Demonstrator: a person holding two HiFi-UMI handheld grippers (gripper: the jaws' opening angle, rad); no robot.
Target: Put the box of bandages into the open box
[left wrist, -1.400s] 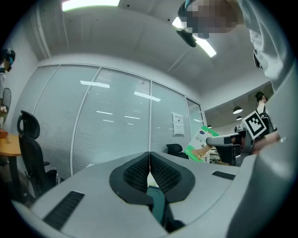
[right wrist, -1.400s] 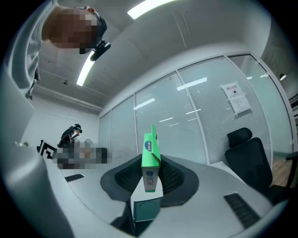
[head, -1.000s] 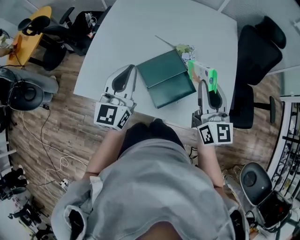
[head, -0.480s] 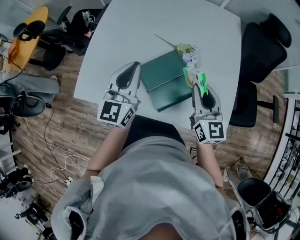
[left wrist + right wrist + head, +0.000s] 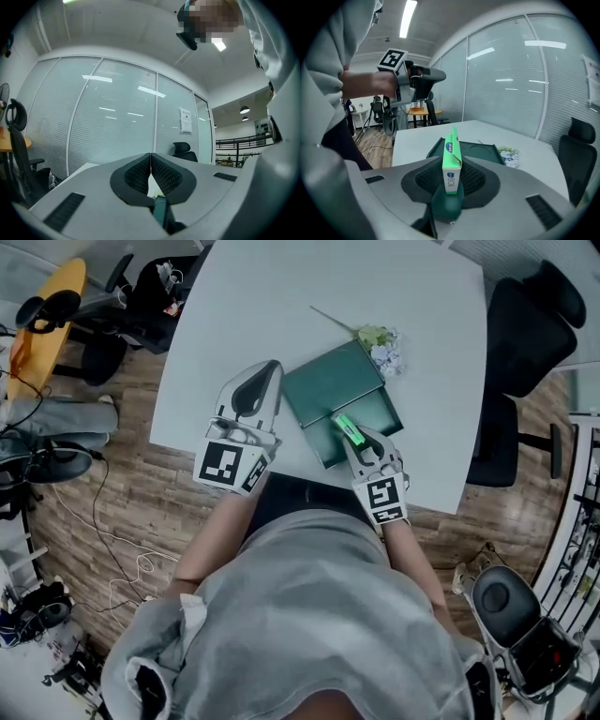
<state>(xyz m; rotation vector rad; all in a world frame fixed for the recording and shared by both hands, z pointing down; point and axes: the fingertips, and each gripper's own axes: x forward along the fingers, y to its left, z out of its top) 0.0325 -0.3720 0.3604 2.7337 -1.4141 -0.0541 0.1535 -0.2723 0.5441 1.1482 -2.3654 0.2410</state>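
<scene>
The dark green open box point(image 5: 330, 388) lies on the white table point(image 5: 234, 306). My right gripper point(image 5: 352, 433) is shut on the light green box of bandages point(image 5: 346, 426) and holds it over the open box's near right part. In the right gripper view the bandage box point(image 5: 451, 157) stands upright between the pads, with the open box point(image 5: 478, 151) just behind it. My left gripper point(image 5: 266, 373) is shut on nothing, just left of the open box. In its own view the left gripper point(image 5: 151, 169) shows pads pressed together, with a sliver of the green box point(image 5: 160, 209) below.
A small bunch of flowers point(image 5: 382, 339) lies at the open box's far right corner. A black office chair point(image 5: 521, 343) stands right of the table, and more chairs point(image 5: 103, 315) on the wooden floor at the left. My own body covers the table's near edge.
My right gripper has carried the bandage box leftward, from beside the open box's right edge to over the box. The left gripper has hardly moved.
</scene>
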